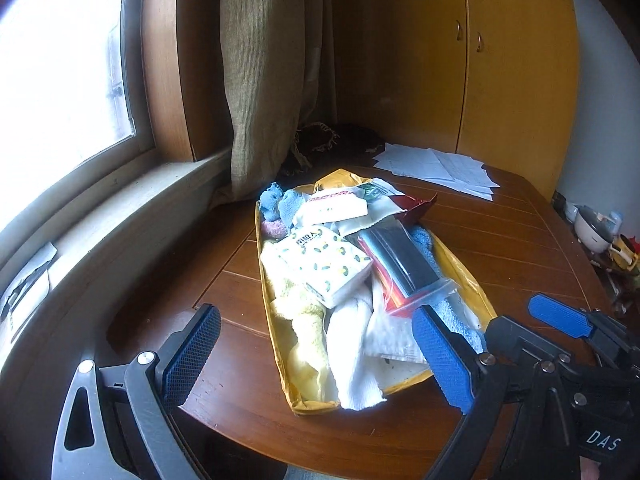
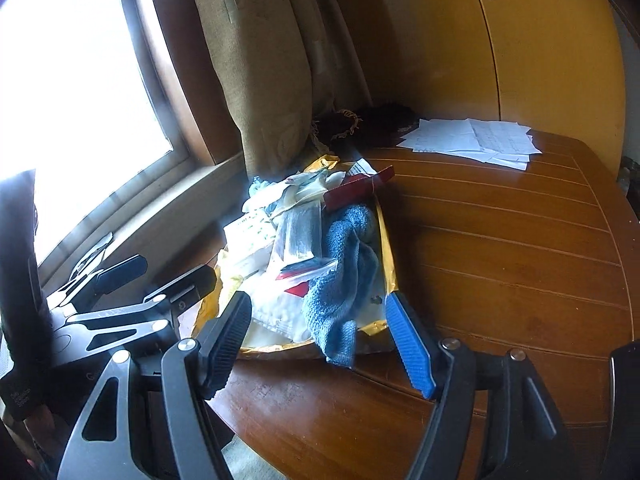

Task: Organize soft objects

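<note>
A yellow tray (image 1: 470, 276) on the wooden table holds a heap: a white cloth (image 1: 356, 344), a pale yellow cloth (image 1: 300, 312), a blue towel (image 2: 344, 276), a white tissue pack with yellow dots (image 1: 324, 260), a clear bag with a dark item (image 1: 400, 264), small blue and pink soft things (image 1: 276, 208) and packets. My left gripper (image 1: 316, 352) is open and empty, its fingers either side of the tray's near end. My right gripper (image 2: 320, 340) is open and empty, just before the blue towel hanging over the tray's near edge. The left gripper also shows in the right wrist view (image 2: 156, 276).
Loose white papers (image 1: 440, 168) lie at the table's far side. A dark fringed cloth (image 1: 320, 140) sits in the corner by the curtain (image 1: 264, 80). A window sill runs along the left. Yellow cupboard doors (image 1: 500, 60) stand behind. Clutter (image 1: 600, 232) lies beyond the table's right edge.
</note>
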`<state>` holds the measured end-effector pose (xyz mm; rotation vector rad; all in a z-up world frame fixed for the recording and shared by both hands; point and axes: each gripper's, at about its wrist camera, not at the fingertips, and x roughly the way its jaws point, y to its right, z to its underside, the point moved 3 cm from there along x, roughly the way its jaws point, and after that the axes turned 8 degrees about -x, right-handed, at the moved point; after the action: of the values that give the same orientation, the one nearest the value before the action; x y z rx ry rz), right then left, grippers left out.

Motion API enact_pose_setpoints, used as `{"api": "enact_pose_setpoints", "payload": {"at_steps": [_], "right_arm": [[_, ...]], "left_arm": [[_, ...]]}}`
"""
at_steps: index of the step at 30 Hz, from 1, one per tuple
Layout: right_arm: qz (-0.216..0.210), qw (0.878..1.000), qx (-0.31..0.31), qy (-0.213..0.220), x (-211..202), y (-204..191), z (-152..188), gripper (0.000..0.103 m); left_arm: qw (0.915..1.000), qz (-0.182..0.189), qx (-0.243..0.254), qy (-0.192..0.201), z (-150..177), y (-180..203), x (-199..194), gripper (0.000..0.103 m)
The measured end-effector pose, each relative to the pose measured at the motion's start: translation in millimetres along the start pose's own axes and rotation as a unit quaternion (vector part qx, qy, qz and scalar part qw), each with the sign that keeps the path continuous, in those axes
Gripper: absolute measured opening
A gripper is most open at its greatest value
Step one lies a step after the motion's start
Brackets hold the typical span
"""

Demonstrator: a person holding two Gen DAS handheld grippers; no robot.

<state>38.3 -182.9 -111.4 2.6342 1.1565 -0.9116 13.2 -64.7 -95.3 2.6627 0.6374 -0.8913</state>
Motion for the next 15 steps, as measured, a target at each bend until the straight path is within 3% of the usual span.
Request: {"api": "enact_pose_setpoints", "payload": {"at_steps": [15], "right_arm": [[0.008,1.000,0.002,0.004,-7.8,-7.1,0.0,0.069]], "left_arm": [[0.9999,-0.008,-0.007,0.012,0.6,-8.1,-10.6,0.098]]}}
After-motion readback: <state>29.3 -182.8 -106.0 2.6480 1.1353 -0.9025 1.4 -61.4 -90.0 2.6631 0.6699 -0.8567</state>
